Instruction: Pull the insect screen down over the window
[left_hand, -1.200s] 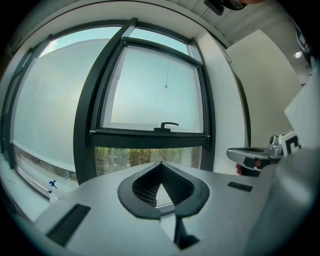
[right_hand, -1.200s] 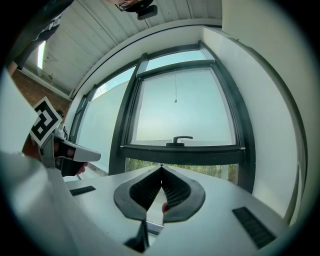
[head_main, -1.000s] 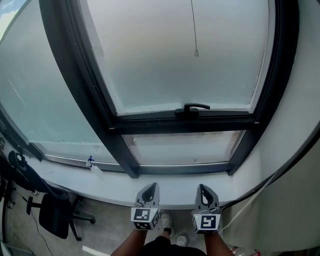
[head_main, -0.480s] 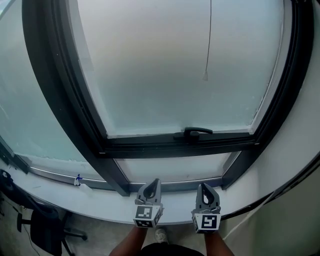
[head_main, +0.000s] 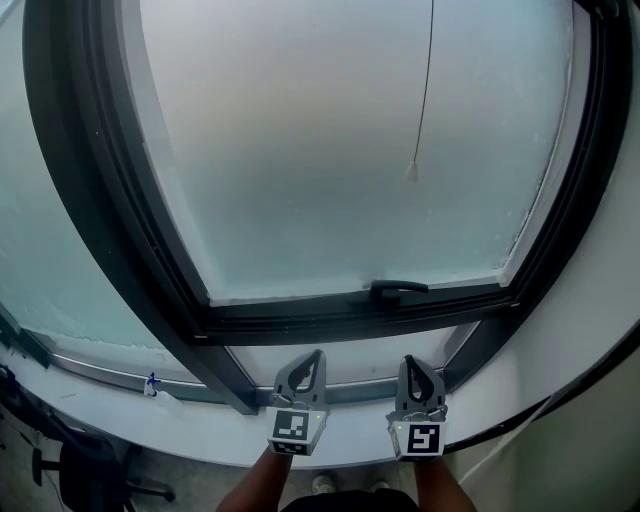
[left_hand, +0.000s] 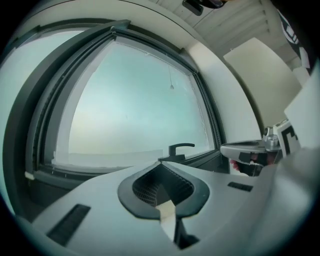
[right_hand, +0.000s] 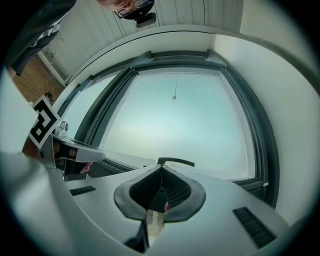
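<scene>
Fingers (left_hand: 145, 187) of the left gripper (head_main: 316, 360) and the right gripper (head_main: 410, 364) are pressed together, empty. Both grippers sit side by side below the window handle (head_main: 397, 289). Screen pull cord (head_main: 411, 172) hangs before the frosted pane (head_main: 300, 150), well above them.

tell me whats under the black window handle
Below the handle is the dark frame bar, then a narrow frosted pane and the white sill. The left gripper and right gripper hide parts of both.

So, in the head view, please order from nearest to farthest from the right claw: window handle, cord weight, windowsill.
1. Windowsill, just below the right claw.
2. Window handle, above it on the frame.
3. Cord weight, highest up the pane.
</scene>
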